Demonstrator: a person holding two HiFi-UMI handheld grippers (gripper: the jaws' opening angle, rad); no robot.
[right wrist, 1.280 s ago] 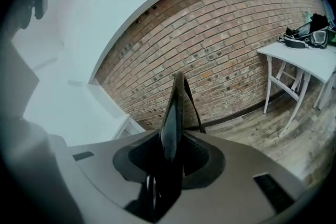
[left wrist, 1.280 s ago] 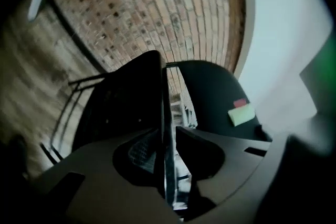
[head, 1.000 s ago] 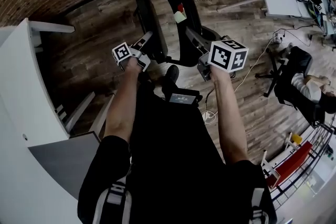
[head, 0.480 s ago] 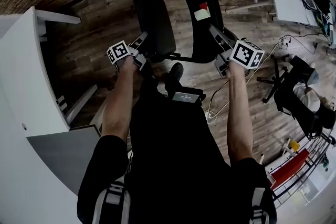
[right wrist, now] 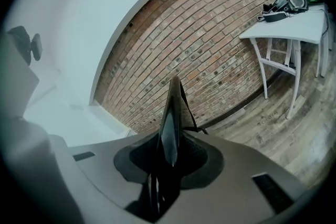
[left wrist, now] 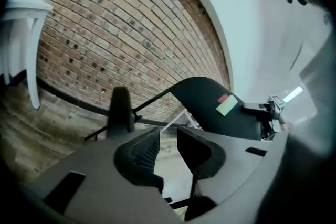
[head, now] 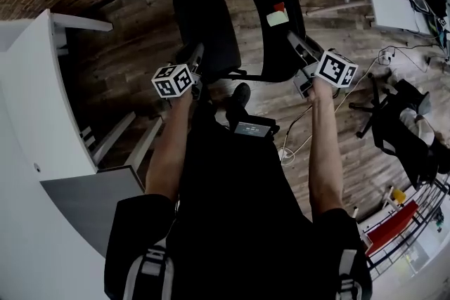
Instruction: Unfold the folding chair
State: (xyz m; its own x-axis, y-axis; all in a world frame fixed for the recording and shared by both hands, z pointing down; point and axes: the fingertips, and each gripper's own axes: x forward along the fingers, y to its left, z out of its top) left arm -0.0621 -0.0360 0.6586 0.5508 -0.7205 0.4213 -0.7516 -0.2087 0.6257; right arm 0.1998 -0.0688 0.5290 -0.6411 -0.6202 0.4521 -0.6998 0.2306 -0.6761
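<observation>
**Head view: chair spread wider, left fingers letting go**

Finds the folding chair upright on the wooden floor, straight ahead of the person's feet and between the two grippers. Shows a clear change from a second ago: labelled panel and plain panel no longer close together, now swung well apart. Reads as a good part of the unfolding done, though not yet a chair to sit on.

Over to the left gripper: fingers have just been opening and now stand parted, with nothing between them. Leaves the plain panel edge-on, beyond and to the left of the fingers, let go and untouched, with brick wall showing between it and the labelled panel.

On to the right gripper: fingers clamped on the thin edge of the labelled panel, having closed in a touch over the last second. Holds that side firmly by the look of it.

Means only one hand is on the chair for now. Probably calls for a fresh left hold or push on the plain panel to bring it down flat. Risks a skid or a tip on that smooth floor if the right grip pulls alone.
</observation>
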